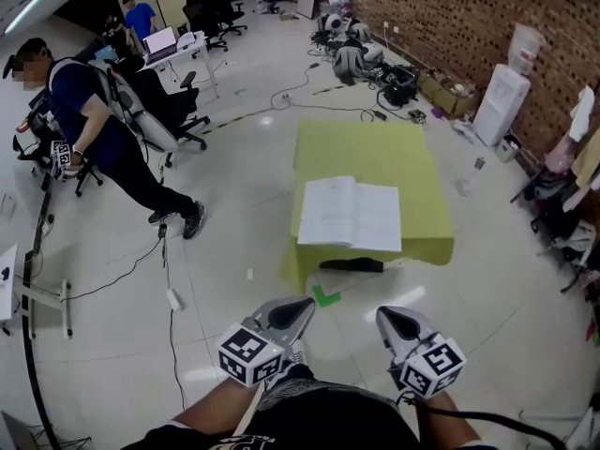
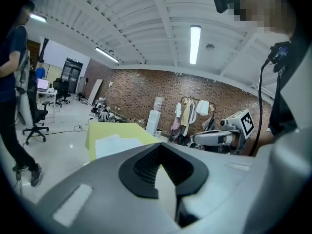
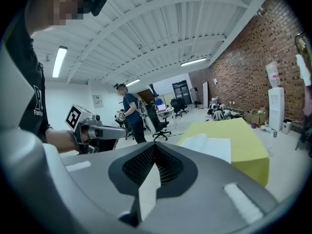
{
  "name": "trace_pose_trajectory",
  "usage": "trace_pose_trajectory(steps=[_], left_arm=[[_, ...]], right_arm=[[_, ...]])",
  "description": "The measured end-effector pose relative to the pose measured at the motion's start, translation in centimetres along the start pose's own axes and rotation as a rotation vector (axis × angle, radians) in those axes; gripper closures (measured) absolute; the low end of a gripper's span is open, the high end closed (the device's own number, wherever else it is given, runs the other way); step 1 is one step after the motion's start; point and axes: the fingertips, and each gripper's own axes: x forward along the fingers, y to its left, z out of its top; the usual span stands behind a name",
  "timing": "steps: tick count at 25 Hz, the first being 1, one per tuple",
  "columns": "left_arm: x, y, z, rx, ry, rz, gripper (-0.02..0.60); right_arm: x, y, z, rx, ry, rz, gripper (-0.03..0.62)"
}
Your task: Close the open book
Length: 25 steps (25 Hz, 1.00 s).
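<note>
Head view: open book (image 1: 350,214) lies well ahead of both closed jaws

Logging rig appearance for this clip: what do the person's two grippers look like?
Both the left gripper and right gripper are light grey rounded shells with black ribbed insets around the jaws. Each carries a white cube with black square markers. A black cable trails from the right one.

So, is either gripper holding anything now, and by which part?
Nothing is held. Left gripper and right gripper are shut and empty, short of the open book.
</note>
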Motion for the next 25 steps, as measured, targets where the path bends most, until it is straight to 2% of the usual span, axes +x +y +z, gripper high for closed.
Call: trace_pose_trajectory(steps=[6, 14, 19, 25], left_arm=[[-1.3, 7.9, 2.2, -0.011, -0.029, 0.007, 0.574], [-2.0, 15.3, 2.1, -0.036, -0.020, -0.022, 0.574], [-0.9, 17.5, 2.9, -0.053, -0.021, -0.042, 0.574], [1.2, 18.2, 3.6, -0.046, -0.013, -0.062, 0.574]], right_arm=[[8.0, 2.2, 2.6, -0.031, 0.020, 0.023, 0.586], [14.5, 3.6, 4.1, -0.057, 0.033, -0.009, 0.586], [16.0, 3.5, 4.5, -0.092, 0.081, -0.025, 0.586], [16.5, 1.3, 5.5, -0.089, 0.080, -0.048, 0.586]])
